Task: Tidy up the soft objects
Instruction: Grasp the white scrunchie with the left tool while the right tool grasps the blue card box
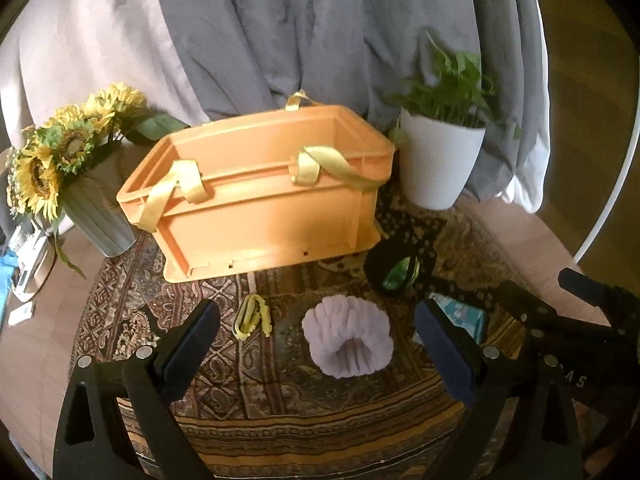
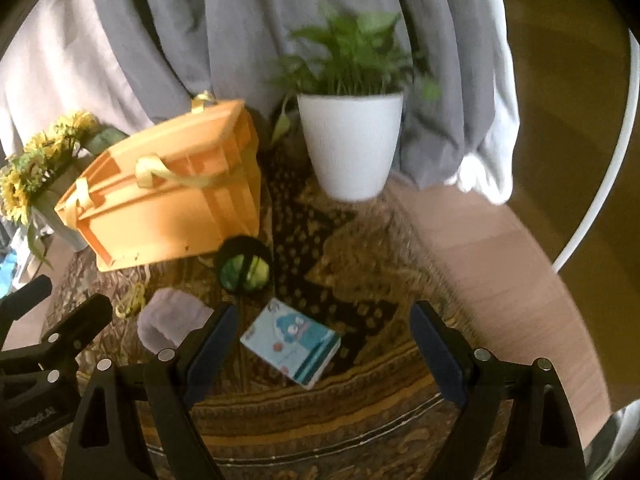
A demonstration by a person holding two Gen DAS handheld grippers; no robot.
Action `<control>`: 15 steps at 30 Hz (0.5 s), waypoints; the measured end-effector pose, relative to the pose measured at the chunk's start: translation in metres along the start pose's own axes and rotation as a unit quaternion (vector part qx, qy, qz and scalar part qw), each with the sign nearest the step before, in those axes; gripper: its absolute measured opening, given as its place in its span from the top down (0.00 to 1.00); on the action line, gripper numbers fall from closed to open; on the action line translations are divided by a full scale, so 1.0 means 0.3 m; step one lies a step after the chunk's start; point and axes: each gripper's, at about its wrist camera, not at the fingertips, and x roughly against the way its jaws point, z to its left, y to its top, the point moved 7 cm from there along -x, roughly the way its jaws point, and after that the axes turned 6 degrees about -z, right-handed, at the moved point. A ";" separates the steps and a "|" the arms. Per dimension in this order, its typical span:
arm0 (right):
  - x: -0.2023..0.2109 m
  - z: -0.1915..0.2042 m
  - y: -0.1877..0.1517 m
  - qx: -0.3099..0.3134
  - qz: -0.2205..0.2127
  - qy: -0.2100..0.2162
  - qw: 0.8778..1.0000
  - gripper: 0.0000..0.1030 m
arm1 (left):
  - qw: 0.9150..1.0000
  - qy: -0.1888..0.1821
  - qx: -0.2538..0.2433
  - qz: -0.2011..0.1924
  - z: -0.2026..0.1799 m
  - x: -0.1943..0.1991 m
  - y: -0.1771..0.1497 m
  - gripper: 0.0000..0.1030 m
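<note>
An orange plastic crate [image 1: 264,216] with yellow ribbon handles stands at the back of the patterned cloth; it also shows in the right wrist view [image 2: 168,208]. A fluffy lilac band [image 1: 347,336] lies between the fingers of my left gripper [image 1: 320,344], which is open and empty. A small yellow clip-like item [image 1: 253,317] lies to its left. A black-and-green pouch [image 1: 396,272] lies right of the crate. My right gripper [image 2: 324,340] is open and empty, with a light blue cartoon packet [image 2: 294,342] between its fingers. The lilac band [image 2: 172,320] lies left of it.
A sunflower vase [image 1: 96,208] stands left of the crate. A white pot with a green plant [image 1: 438,160] stands to its right. Grey and white fabric hangs behind. The patterned cloth [image 1: 320,420] covers a round table. Small items lie at far left.
</note>
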 end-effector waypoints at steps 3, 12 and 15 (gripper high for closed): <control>-0.034 -0.009 -0.035 -0.017 0.015 0.007 1.000 0.14 | 1.000 0.000 -0.007 0.005 -0.005 -0.024 -0.019 0.03; -0.079 -0.035 -0.052 -0.083 0.023 0.002 0.996 0.14 | 0.999 -0.029 -0.019 -0.004 -0.007 -0.095 -0.073 0.04; -0.086 -0.012 -0.054 -0.088 0.024 0.011 0.996 0.14 | 0.999 -0.040 -0.025 -0.011 -0.020 -0.112 -0.083 0.04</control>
